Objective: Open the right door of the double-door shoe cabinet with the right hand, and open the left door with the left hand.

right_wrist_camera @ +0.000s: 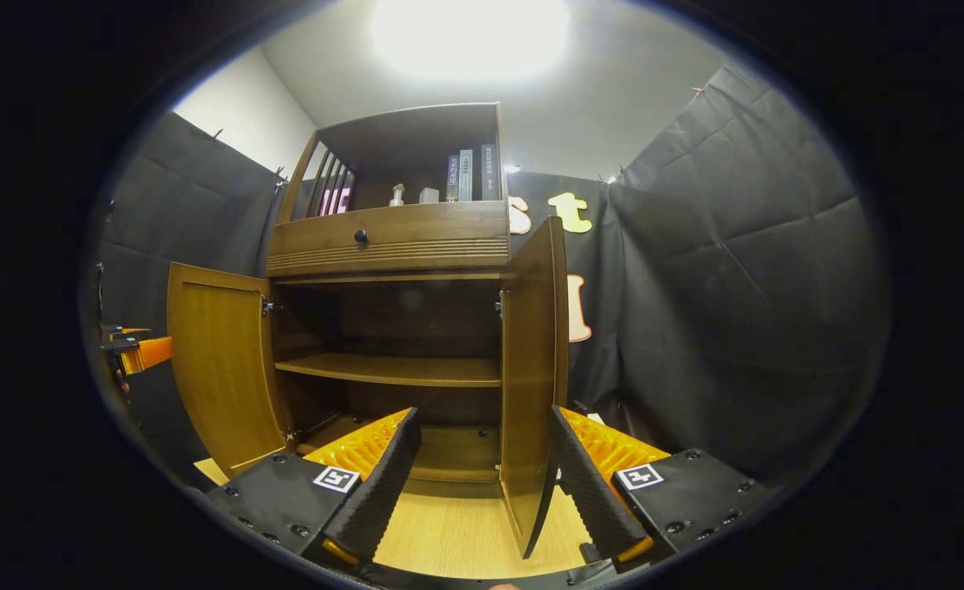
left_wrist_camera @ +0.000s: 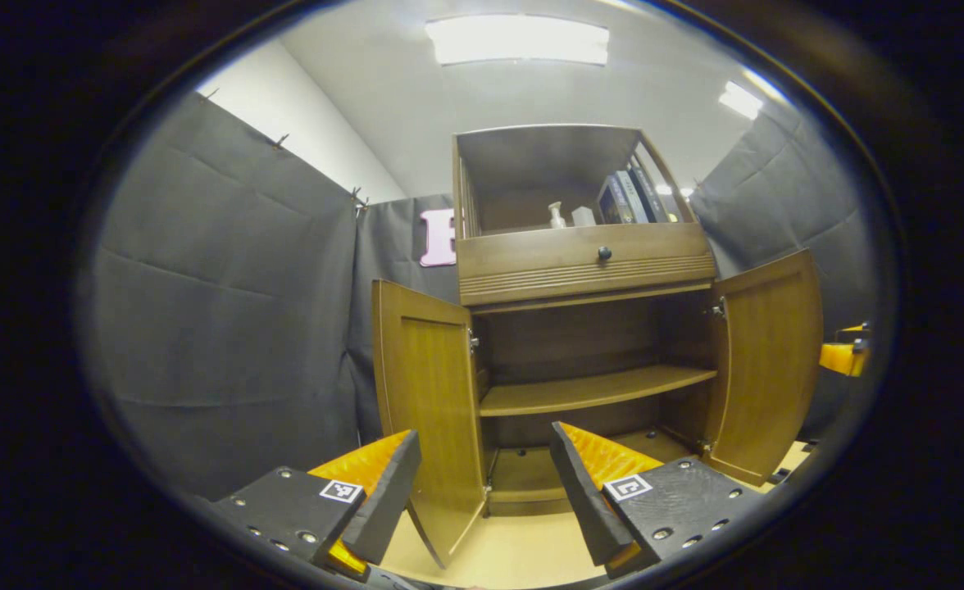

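Both doors of the shoe cabinet [left_wrist_camera: 584,262] stand swung wide: the left gripper [left_wrist_camera: 486,475] is held level and low, fingers spread around the bottom edge of the left door [left_wrist_camera: 429,393] without clearly touching it. The right gripper [right_wrist_camera: 486,471], likewise spread, straddles the right door [right_wrist_camera: 531,369]; contact seems unlikely.
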The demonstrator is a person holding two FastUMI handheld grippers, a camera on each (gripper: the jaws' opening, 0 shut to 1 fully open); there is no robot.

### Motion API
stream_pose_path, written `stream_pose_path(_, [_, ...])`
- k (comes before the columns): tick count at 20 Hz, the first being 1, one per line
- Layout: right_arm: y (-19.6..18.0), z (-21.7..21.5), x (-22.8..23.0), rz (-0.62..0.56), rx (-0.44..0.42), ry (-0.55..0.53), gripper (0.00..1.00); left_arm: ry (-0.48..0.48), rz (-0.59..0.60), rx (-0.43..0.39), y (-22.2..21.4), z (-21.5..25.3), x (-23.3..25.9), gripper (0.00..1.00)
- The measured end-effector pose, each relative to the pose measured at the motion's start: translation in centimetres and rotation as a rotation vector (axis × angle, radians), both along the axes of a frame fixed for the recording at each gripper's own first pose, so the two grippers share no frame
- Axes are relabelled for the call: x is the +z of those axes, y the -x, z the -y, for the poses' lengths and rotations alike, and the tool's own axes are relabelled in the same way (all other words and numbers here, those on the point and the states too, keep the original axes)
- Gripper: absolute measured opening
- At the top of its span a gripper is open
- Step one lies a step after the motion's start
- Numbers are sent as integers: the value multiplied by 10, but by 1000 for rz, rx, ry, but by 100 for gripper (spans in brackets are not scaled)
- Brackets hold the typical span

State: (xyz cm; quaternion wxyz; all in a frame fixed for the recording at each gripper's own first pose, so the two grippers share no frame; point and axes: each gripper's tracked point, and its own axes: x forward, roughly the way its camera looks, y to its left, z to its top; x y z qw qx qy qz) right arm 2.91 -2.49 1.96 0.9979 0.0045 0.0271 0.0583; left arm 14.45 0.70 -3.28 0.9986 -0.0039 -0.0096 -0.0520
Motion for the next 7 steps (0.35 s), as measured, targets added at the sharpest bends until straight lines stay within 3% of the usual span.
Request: stream_pose_path(7, [-2, -3, 0, -2, 2, 4, 98, -6, 6, 7, -3, -2, 0, 92])
